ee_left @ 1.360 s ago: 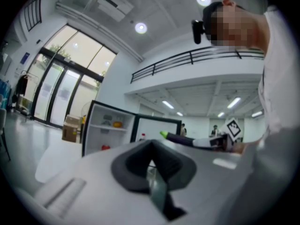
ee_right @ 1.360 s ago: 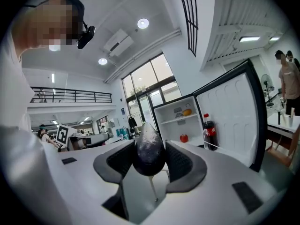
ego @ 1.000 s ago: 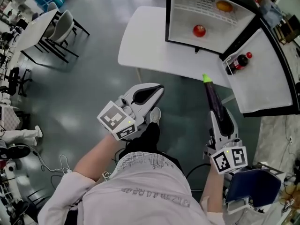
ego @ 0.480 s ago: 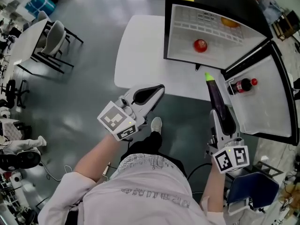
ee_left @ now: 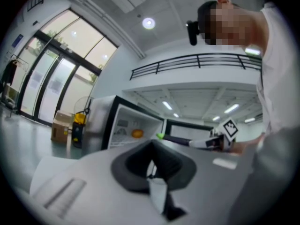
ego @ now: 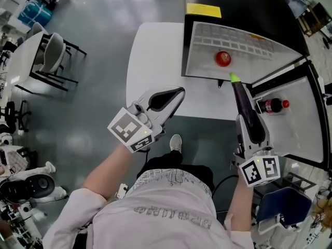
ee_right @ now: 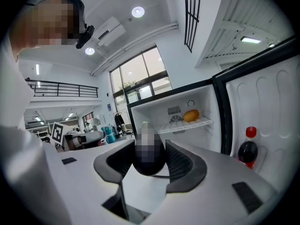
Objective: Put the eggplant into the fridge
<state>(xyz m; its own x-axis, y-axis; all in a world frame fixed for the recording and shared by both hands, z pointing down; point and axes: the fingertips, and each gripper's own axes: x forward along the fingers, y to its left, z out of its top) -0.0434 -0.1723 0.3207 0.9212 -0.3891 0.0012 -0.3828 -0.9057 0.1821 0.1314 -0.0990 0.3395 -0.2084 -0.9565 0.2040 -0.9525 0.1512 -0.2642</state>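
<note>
Right gripper (ego: pixel 250 128) clamps the eggplant (ego: pixel 241 101), green tip at twelve o'clock toward the open fridge (ego: pixel 203 56); left gripper (ego: pixel 165 99) looks pinched closed, empty. Long overhang could clip the rim and twist loose.

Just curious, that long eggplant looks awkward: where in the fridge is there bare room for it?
The widest bare patch on the fridge floor lies left of the red fruit. The upper shelf is free left of the orange. The door pocket is crowded by the bottle. Outside, the white table left of the fridge is bare.
</note>
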